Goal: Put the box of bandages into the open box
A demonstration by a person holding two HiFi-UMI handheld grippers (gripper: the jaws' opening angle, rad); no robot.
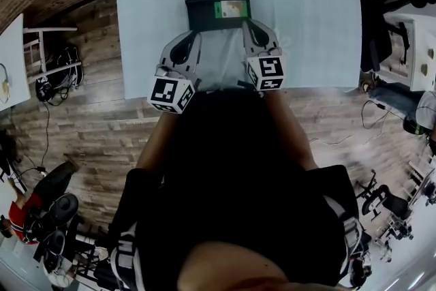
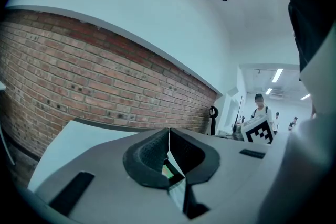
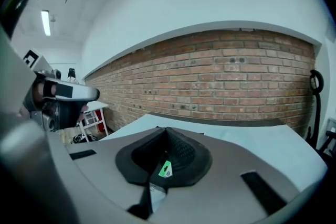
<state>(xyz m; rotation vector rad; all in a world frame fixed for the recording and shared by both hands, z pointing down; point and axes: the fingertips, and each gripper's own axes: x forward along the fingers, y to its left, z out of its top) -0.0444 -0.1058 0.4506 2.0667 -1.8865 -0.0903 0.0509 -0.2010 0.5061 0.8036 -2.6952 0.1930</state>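
The green-and-white box of bandages [image 1: 231,9] lies inside the open black box [image 1: 197,17], which sits on the light blue table [image 1: 313,24] with its lid folded back. My left gripper [image 1: 193,35] hovers at the black box's near left corner, jaws together and holding nothing. My right gripper [image 1: 247,24] is at the near right corner, just below the bandage box, also shut and holding nothing. In the left gripper view the left gripper [image 2: 169,134] has its pads meeting. The right gripper [image 3: 166,130] looks the same in its own view, with a sliver of the green bandage box [image 3: 165,169] showing below its tips.
A brick wall [image 3: 236,86] runs behind the table. A white side table [image 1: 10,71] and cables lie on the wooden floor at left; a white desk [image 1: 415,44] stands at right. A person [image 2: 258,105] stands far off in the left gripper view.
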